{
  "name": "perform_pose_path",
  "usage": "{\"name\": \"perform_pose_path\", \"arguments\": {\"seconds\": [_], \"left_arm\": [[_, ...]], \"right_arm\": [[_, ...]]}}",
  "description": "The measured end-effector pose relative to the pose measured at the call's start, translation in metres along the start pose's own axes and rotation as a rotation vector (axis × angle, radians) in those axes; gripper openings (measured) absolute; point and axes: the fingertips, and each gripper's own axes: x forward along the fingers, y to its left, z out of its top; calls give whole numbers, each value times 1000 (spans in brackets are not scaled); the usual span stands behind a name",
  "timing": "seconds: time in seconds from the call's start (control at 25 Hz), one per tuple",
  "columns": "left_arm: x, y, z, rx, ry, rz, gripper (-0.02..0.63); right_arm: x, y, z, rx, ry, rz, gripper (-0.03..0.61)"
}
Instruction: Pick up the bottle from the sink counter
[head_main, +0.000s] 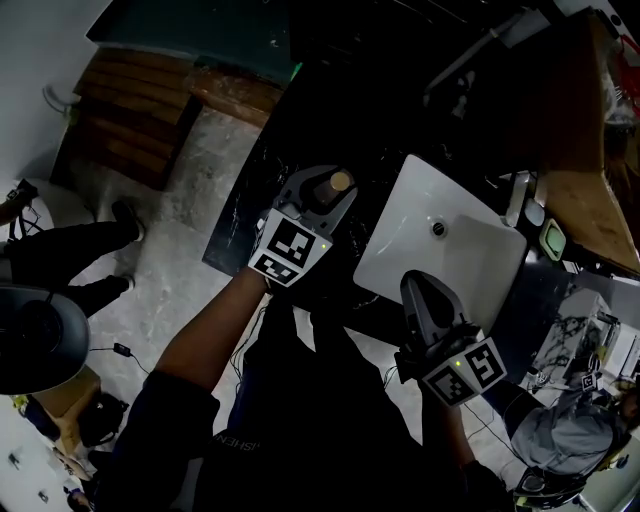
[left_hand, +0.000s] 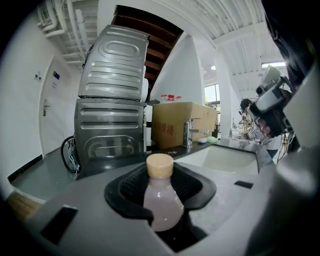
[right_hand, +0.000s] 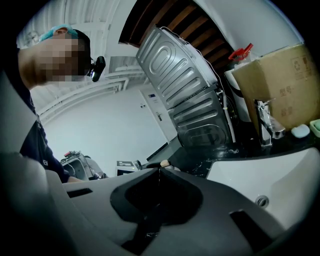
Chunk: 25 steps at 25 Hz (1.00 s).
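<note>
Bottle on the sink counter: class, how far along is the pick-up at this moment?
Done: the approach; the bottle stands upright between the left gripper's jaws. In hand: the grasp; whether the pads press it yet is unclear. Left: lifting it off the dark counter. The right gripper is shut, empty, near the sink.

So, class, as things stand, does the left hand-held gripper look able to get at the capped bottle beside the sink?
Very likely yes: the bottle stands upright between the jaws of the left hand-held gripper, with nothing in the way. Whether they press on it yet is unclear.
</note>
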Motion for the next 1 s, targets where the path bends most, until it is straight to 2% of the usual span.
{"name": "perform_pose_path", "arguments": {"seconds": [0.44,0.68,1.0], "left_arm": [[-19,-15,6,27,50,-36,138],[-44,-23,39,42,32,-50,138],[-87,-25,101,36,-32,-22,138]], "right_arm": [[-4,4,18,-2,-53,17,26],[-2,14,35,-15,-96,47,26],[1,31,56,-33,-155,87,26]]}}
